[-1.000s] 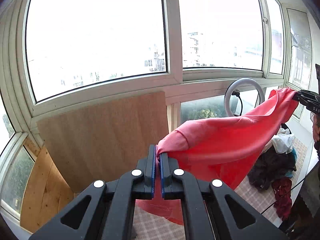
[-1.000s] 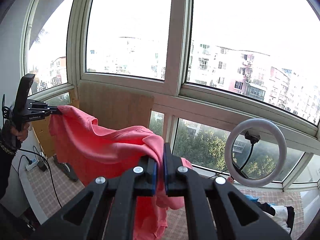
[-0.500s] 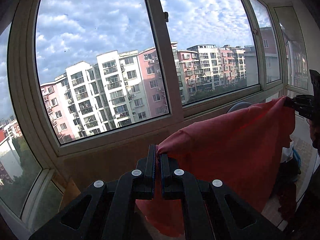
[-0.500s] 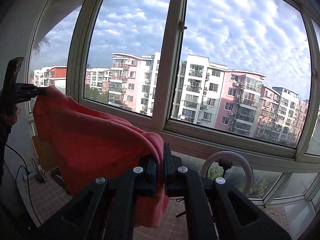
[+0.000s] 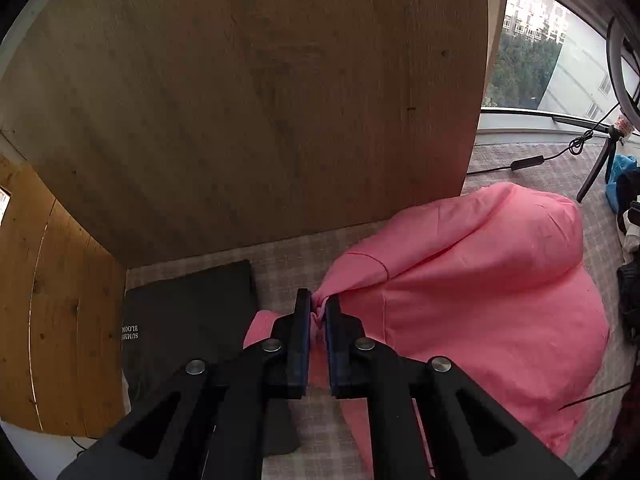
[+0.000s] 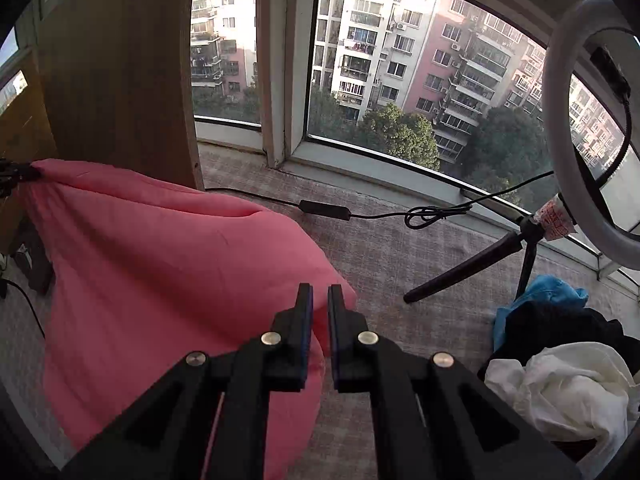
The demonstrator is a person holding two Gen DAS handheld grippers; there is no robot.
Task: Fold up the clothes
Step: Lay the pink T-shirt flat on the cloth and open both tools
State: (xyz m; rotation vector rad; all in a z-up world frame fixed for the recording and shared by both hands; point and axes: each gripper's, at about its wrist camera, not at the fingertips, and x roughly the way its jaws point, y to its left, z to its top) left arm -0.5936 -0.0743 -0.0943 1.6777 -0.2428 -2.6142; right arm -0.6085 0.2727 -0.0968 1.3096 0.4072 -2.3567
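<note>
A pink garment (image 5: 480, 280) lies puffed up with air on the checked cloth surface (image 5: 288, 256). My left gripper (image 5: 318, 304) points steeply down at one corner of it. Its jaws are opening, with bunched pink cloth still pinched between the blue pads. In the right wrist view the same garment (image 6: 160, 260) spreads to the left, and the left gripper (image 6: 12, 174) shows at the far left edge on its corner. The jaws of my right gripper (image 6: 320, 290) are opening too. The garment's edge lies slack in their gap and the pads do not press it.
A folded black garment (image 5: 188, 320) with white lettering lies left of the pink one. A wooden board (image 5: 260, 100) stands behind. A ring light (image 6: 568, 120) on a tripod, its cable (image 6: 324, 210) and a pile of clothes (image 6: 560, 380) are at the right, under the windows.
Both grippers dropped from window height and tipped down toward the surface. The pink garment, stretched in the air before, now lies billowed on the checked cloth. Both pairs of jaws have parted slightly.
</note>
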